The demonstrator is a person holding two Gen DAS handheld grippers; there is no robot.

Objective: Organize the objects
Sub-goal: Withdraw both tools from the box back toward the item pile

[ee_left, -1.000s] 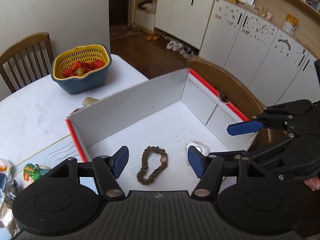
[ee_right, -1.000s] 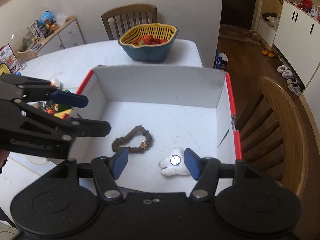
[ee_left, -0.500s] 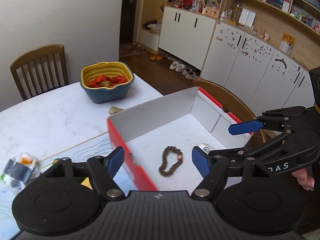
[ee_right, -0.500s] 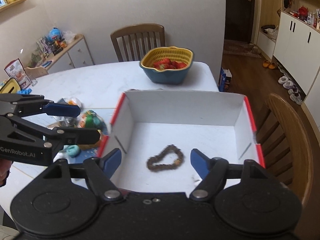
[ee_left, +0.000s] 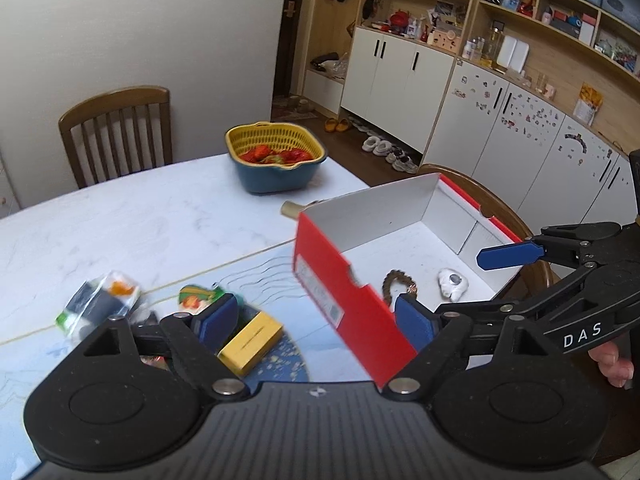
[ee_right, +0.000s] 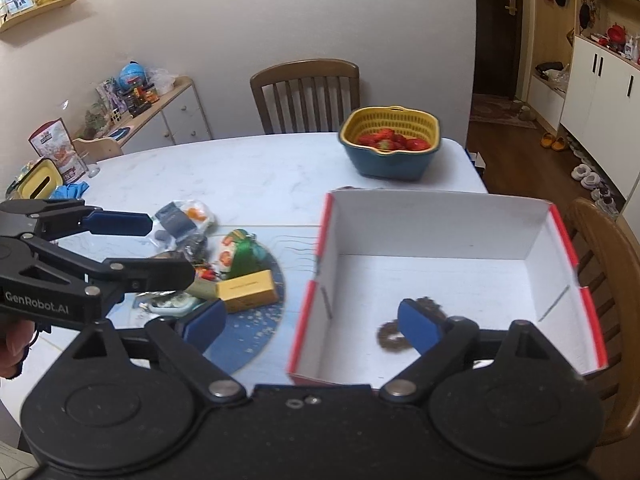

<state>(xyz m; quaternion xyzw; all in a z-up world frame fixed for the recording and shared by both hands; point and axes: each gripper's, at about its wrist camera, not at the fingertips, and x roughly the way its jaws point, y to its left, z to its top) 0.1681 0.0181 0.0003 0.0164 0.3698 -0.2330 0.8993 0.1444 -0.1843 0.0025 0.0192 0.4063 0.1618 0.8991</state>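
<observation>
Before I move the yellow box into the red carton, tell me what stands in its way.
Only the side wall of the red carton, facing the yellow box; lift over it. Inside, the bead bracelet and white object leave bare floor.

A plain pale wall [ee_right: 280,8] stands behind a white marble-look table [ee_right: 240,172], with a wooden slat-back chair [ee_right: 306,94] pushed in at its far side and a second wooden chair [ee_right: 608,264] at its right edge. Along the right side of the room, white cupboards [ee_left: 404,76] sit under open wooden shelves [ee_left: 552,20] crowded with small items, beside a dark doorway [ee_left: 296,28], and shoes [ee_left: 384,148] lie on the brown wooden floor [ee_right: 532,176]. A low white sideboard [ee_right: 176,116] cluttered with toys stands against the wall on the left, below a small wall shelf [ee_right: 40,4]
</observation>
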